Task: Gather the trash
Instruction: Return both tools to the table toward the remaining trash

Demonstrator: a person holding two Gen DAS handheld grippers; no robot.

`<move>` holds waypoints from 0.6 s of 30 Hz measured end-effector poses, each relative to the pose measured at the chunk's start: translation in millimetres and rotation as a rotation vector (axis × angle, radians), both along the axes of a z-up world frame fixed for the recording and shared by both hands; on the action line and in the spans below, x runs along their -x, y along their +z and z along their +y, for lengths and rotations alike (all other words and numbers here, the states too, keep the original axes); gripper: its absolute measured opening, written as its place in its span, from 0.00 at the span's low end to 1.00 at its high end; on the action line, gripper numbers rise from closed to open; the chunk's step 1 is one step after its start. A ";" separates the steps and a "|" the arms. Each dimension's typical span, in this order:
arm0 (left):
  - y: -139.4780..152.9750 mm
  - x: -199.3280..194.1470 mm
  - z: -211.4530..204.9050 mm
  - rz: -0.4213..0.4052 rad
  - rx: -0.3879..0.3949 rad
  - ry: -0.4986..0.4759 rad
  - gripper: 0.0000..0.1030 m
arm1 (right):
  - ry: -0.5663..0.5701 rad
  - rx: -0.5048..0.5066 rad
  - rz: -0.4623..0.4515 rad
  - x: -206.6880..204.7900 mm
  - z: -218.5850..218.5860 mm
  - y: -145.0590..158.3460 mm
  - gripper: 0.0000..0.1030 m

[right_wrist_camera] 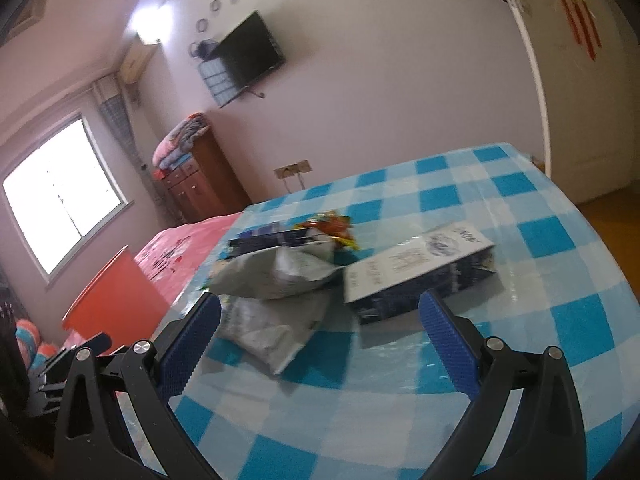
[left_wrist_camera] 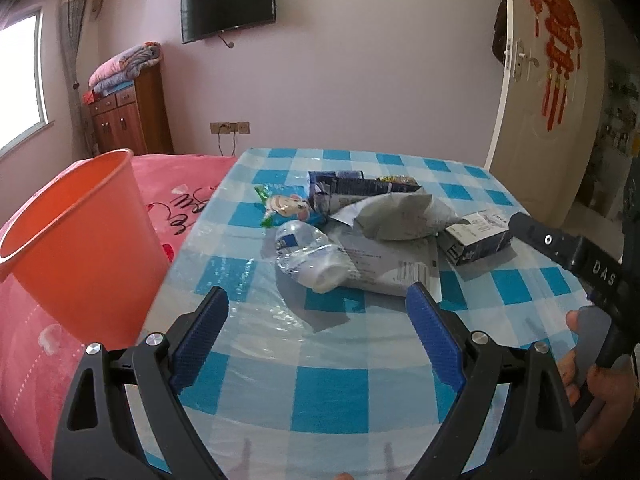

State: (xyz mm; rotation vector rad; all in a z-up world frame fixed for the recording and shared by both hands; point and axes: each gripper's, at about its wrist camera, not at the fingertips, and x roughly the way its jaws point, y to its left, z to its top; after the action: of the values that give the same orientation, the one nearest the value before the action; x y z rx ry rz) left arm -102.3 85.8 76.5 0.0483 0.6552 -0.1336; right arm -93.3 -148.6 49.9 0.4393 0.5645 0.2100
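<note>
Checkered table (left_wrist_camera: 328,392) holds trash pile (left_wrist_camera: 360,232) ahead of both gaping hand-held grippers (left_wrist_camera: 318,308).

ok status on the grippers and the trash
Left gripper open, empty. Right gripper open, empty. Trash pile on table, untouched. Orange bin left, path clear.

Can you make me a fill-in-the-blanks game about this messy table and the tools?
1. The bucket beside the table is colored ____.
2. The squashed clear thing nearest the left tool is a plastic ____.
3. Both the left tool and the right tool have their fingers ____, holding nothing.
4. The tablecloth has a checked pattern of white and ____.

Missing words: orange; bottle; open; blue
</note>
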 end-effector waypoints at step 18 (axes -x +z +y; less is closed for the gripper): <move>22.7 -68.9 -62.5 -0.008 -0.046 -0.066 0.88 | -0.116 -0.145 0.213 -37.2 -76.8 -34.4 0.95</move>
State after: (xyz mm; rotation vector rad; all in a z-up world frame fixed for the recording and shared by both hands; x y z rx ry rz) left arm -33.4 23.2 99.2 0.1147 0.6491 -0.1814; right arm -56.2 -225.4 15.5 0.6385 0.7328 0.0933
